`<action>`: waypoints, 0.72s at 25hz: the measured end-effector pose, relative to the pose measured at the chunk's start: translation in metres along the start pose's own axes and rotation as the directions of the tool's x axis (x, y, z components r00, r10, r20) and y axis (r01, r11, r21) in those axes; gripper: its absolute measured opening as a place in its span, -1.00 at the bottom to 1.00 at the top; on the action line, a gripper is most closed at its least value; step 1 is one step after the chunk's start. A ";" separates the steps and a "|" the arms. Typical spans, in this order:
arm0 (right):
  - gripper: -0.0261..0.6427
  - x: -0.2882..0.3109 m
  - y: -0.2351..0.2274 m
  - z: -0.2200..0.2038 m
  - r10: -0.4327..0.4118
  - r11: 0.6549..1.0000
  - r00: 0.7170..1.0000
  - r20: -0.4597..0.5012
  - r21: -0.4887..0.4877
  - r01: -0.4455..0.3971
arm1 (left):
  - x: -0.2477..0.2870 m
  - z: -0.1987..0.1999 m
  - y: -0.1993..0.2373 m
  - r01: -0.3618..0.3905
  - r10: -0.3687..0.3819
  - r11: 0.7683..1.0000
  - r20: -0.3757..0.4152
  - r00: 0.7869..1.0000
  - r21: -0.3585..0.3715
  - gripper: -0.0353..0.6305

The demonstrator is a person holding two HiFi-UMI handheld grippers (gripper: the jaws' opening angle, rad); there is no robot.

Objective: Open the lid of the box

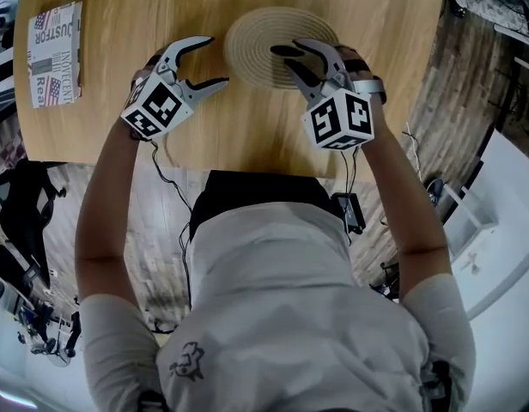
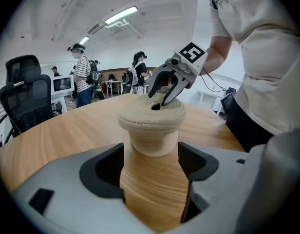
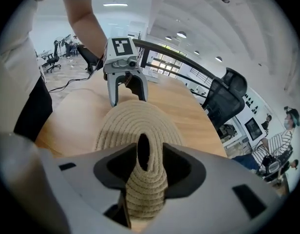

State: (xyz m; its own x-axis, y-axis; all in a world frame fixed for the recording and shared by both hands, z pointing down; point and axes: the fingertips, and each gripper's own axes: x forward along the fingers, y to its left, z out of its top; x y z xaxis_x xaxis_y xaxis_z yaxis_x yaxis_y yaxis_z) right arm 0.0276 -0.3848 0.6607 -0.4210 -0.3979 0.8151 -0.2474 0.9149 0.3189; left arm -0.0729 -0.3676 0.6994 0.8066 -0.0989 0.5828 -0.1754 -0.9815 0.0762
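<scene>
Shirt [image 1: 299, 316]: pale grey short-sleeved tee with a small dark print near one shoulder.
Left hand-held gripper [image 1: 215, 61]: grey body, black jaw pads, white cube with black square markers.
Right hand-held gripper [image 1: 284, 57]: same grey build, same marker cube.
Cables [image 1: 165, 177]: thin and black.

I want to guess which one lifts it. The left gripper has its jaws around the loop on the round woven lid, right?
No, it is the right gripper that has its jaws around the loop on the round woven lid. The right gripper view shows it.
</scene>
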 end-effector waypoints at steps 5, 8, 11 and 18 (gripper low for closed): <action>-0.51 0.015 -0.001 0.003 0.005 0.997 1.000 0.000 -0.073 -0.005 | 0.017 -0.002 0.011 0.042 -0.042 0.999 -0.005 0.999 0.024 0.15; -0.62 0.020 0.001 0.005 0.006 0.994 1.000 0.012 -0.106 -0.005 | 0.028 0.004 0.008 0.084 -0.084 0.996 0.014 0.996 0.025 0.17; -0.70 0.023 0.002 0.005 -0.012 0.991 1.000 0.018 -0.133 0.014 | 0.038 0.011 0.005 0.115 -0.116 0.993 0.029 0.993 0.035 0.20; -0.78 0.026 0.001 0.006 -0.062 0.980 0.997 0.051 -0.184 0.070 | 0.042 0.012 0.004 0.119 -0.121 0.992 0.049 0.991 0.037 0.20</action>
State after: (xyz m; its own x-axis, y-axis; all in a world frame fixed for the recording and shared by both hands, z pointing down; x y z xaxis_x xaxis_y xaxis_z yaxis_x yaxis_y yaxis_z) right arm 0.0115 -0.3947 0.6790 -0.4485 -0.4568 0.7682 -0.1120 0.8815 0.4588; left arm -0.0330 -0.3781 0.7152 0.8485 0.0128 0.5290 -0.0571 -0.9917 0.1156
